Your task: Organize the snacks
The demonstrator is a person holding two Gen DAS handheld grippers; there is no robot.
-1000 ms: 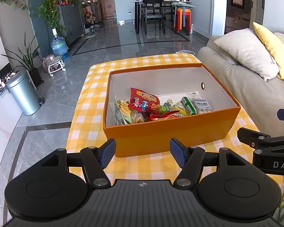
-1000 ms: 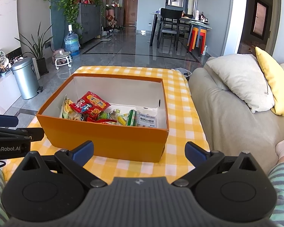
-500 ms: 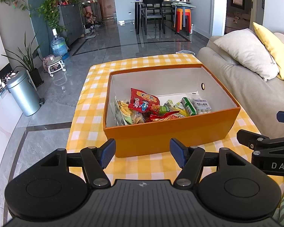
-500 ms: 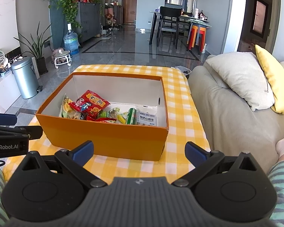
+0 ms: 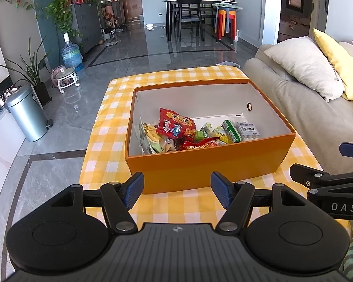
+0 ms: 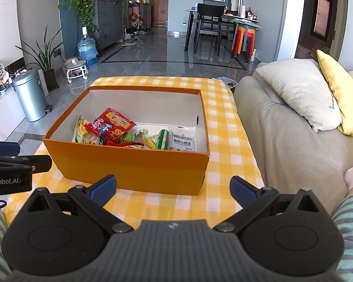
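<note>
Both grippers held open and empty, short of the box.

The left gripper and right gripper are spread wide; almost nothing has shifted over the last second, so no step is settled. All snacks are seen inside the orange box, heaped toward its near wall; none is seen on the cloth.

Matt cardboard box; glossy plastic snack packets; checked cloth; polished floor tiles.
</note>
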